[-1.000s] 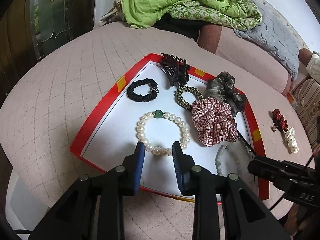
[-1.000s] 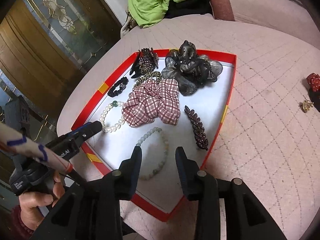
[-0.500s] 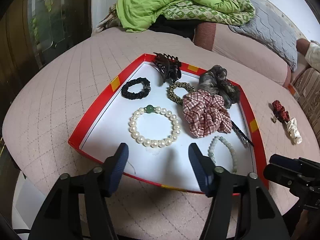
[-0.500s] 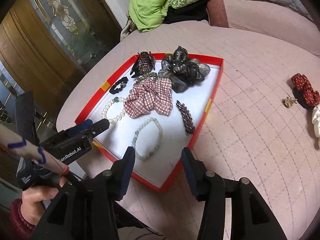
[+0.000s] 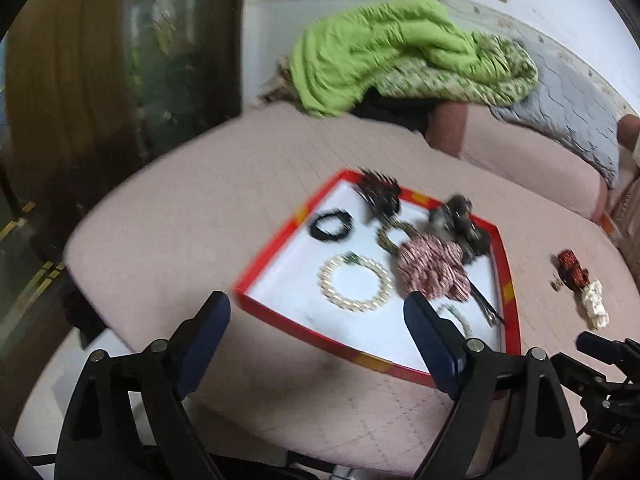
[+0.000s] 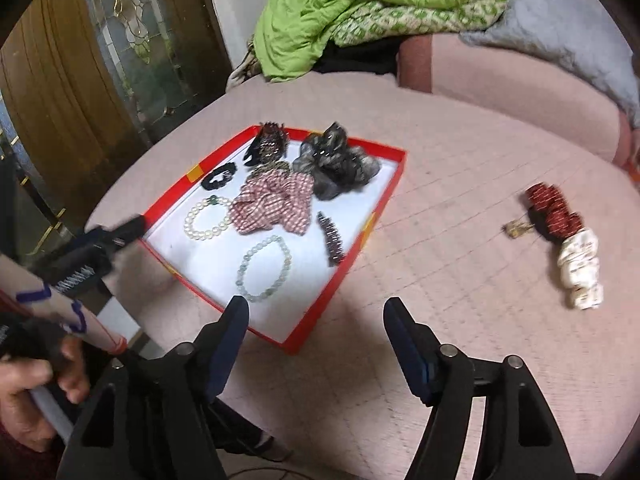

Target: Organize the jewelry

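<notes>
Jewelry tray, red-rimmed with a white floor, now sits farther from both grippers than a second ago. Left gripper and right gripper are opening wide, empty. Glossy pearl bracelet and pale bead bracelet lie released near the tray's front edge; crinkly plaid scrunchie mid-tray.

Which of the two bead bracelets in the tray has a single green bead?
The white pearl bracelet, beside the plaid scrunchie; the pale jade-coloured bracelet has none.

Your right tool black-framed with dark blue pads and silver screws, your left tool alike, dark red cuff
</notes>
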